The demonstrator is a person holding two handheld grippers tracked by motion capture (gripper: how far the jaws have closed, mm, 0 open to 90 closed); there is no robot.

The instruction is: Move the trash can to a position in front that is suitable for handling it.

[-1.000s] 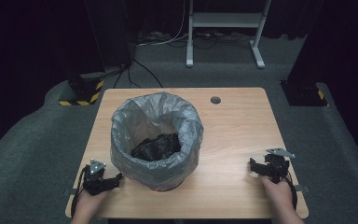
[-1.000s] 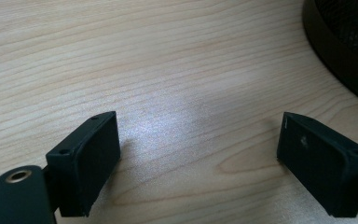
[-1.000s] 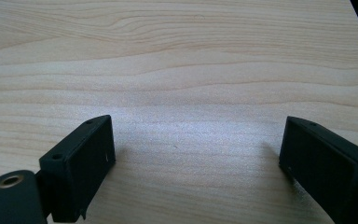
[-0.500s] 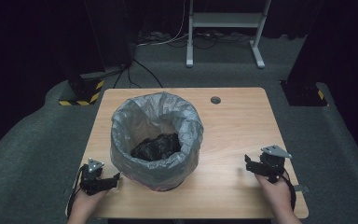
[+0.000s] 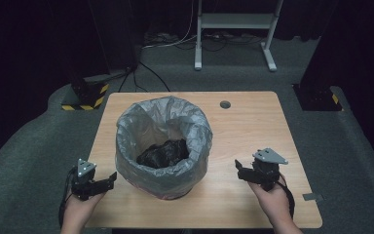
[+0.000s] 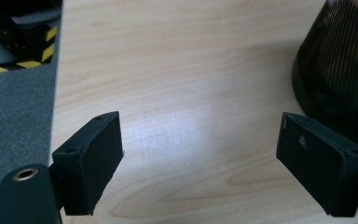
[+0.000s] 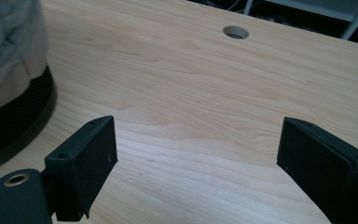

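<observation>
While low in the frame, beside the bin [image 5: 163, 141]: left hand-held gripper [image 5: 111, 178] wide, right hand-held gripper [image 5: 238, 168] wide, both over the surface [image 5: 253, 122].

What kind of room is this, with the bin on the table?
Probably a test or recording room, not a home. A lined bin stands alone on a wooden table, dark curtains hang around, cables trail over grey carpet, and yellow-black hazard tape marks a stand's foot.
</observation>
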